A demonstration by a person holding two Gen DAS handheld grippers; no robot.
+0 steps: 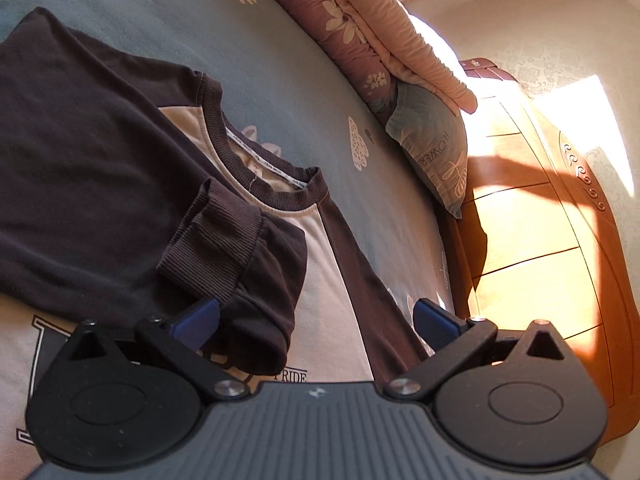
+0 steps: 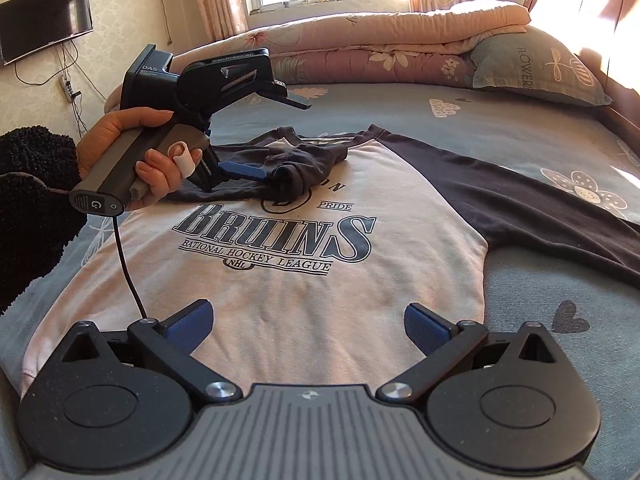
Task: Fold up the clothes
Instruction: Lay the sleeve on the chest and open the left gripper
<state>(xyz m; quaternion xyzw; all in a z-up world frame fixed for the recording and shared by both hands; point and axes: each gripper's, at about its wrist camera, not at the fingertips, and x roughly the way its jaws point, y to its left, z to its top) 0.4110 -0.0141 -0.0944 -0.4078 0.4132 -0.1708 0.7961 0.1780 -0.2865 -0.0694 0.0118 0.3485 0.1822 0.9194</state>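
Note:
A cream raglan sweatshirt [image 2: 280,280] with dark sleeves and a "Bruins" print lies face up on the blue floral bedsheet [image 2: 500,128]. One dark sleeve [image 1: 100,180] is folded across the chest. Its ribbed cuff [image 1: 216,232] is bunched over the left finger of my left gripper [image 1: 316,318], whose jaws stand wide open just above the chest. From the right wrist view, that gripper's blue lower finger [image 2: 240,172] touches the bunched cuff [image 2: 296,176]. The other sleeve [image 2: 520,208] lies stretched out to the right. My right gripper [image 2: 306,326] hangs open over the shirt's hem, holding nothing.
A folded pink quilt [image 2: 380,40] and a blue pillow [image 2: 536,68] lie along the far side of the bed. A wooden headboard [image 1: 540,240] rises at the bed's end. A person's hand [image 2: 120,136] holds the left gripper's handle, and its cable trails across the shirt. A TV [image 2: 44,16] hangs on the wall.

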